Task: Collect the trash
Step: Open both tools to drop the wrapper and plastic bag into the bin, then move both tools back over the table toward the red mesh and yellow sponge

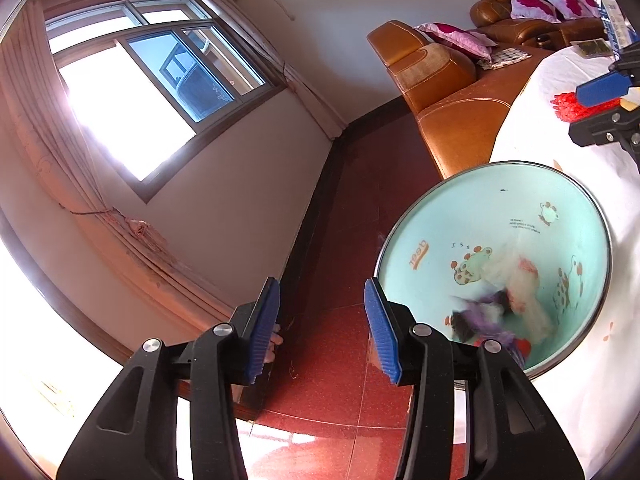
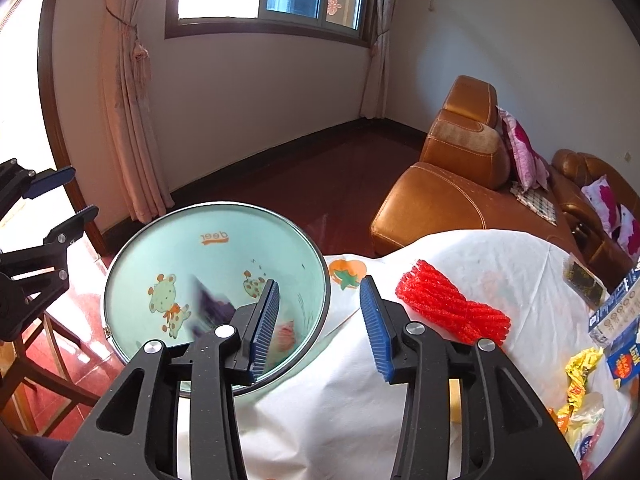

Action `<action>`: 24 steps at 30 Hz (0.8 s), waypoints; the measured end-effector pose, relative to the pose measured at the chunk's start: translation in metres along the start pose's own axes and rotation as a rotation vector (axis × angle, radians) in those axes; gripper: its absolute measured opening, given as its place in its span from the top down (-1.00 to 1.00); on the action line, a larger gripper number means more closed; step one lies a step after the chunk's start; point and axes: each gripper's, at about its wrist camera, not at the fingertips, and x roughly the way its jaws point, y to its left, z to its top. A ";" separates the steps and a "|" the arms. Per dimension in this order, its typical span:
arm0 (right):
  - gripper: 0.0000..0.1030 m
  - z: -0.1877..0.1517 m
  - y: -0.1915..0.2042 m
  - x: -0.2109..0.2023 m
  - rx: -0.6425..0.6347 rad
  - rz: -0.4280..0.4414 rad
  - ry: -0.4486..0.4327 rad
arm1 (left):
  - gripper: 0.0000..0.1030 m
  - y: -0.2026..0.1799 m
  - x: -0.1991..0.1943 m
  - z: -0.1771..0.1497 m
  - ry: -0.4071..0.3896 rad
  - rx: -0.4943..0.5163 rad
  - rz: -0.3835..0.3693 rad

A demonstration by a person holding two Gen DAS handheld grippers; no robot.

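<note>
1. Found the black right gripper with blue ribbed pads nearest the lens, fingers apart, nothing between them.
2. Saw its left finger before the mouth of a round pale-green bin with cartoon deer prints and a metal rim, its right finger before the white cloth covering the table.
3. Placed the bin just beside the tabletop's left edge; could not tell what bore it.
4. Made out a blurred purple scrap inside the bin, with something pale and pink near it, too smeared to name.
5. Found the matching black left gripper likewise with fingers apart and empty, off the tabletop's left edge, just beside the bin's rim, red floor tiles behind the gap.
6. Noted a red ribbed foam net sleeve lying on the cloth, just right of the right gripper.
7. Spotted a crumpled yellow wrapper and a blue printed carton near the tabletop's right edge, a small dark packet farther back.
8. Saw a brown leather sofa with pink-patterned cushions beyond the tabletop's far edge.
</note>
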 end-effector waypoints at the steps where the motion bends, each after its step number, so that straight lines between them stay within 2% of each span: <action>1: 0.16 -0.001 0.000 0.000 0.000 0.000 0.001 | 0.11 0.000 0.000 0.000 0.000 0.000 0.001; 24: 0.11 -0.006 -0.004 -0.008 0.016 -0.014 -0.011 | -0.02 -0.003 -0.001 0.000 -0.004 -0.005 0.008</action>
